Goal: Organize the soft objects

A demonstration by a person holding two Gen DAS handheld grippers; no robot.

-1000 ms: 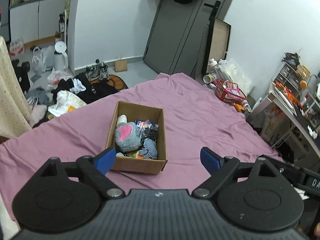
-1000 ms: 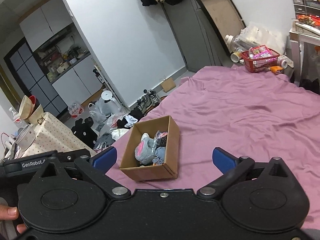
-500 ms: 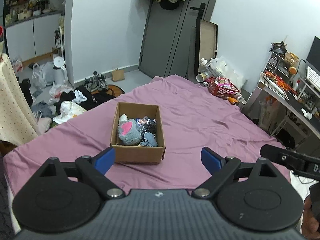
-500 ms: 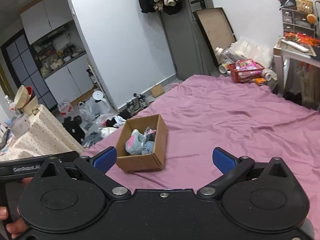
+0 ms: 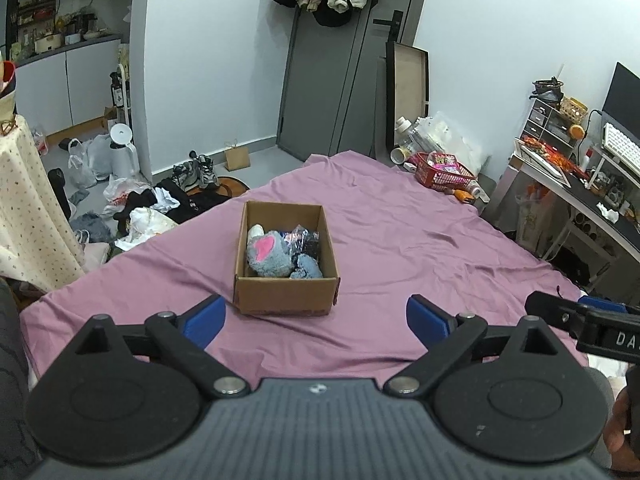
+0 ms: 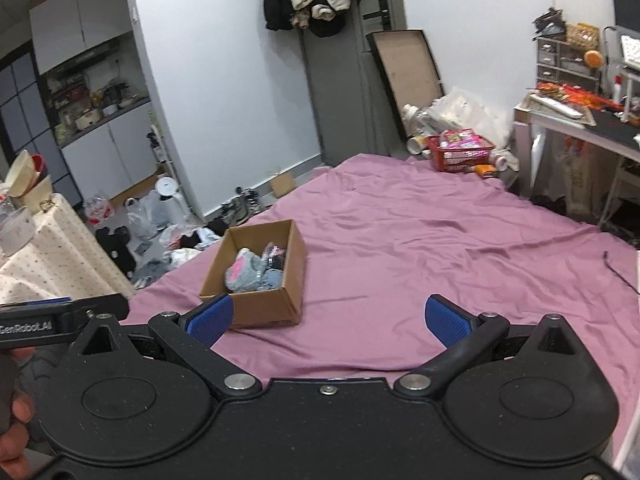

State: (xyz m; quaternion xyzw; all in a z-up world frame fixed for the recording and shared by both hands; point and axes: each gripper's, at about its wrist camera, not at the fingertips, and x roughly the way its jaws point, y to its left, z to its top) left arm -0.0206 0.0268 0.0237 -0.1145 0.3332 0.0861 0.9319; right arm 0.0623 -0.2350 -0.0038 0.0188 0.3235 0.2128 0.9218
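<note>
Hovering released and empty: left claw [image 5: 316, 318], right claw [image 6: 327, 318]. Sitting mid-frame on one purple bed [image 5: 400, 248]: one cardboard box [image 5: 286, 299] holding several soft toys [image 5: 267, 255].

Soft items [image 5: 276, 254] lie in a box [image 5: 286, 300] on the bed [image 5: 420, 248].

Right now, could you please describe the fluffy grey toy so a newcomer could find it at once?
On the purple bedsheet stands one open cardboard box. The grey toy lies in its left half, beside darker small things, and alone bears a bright pink heart-shaped patch.
</note>
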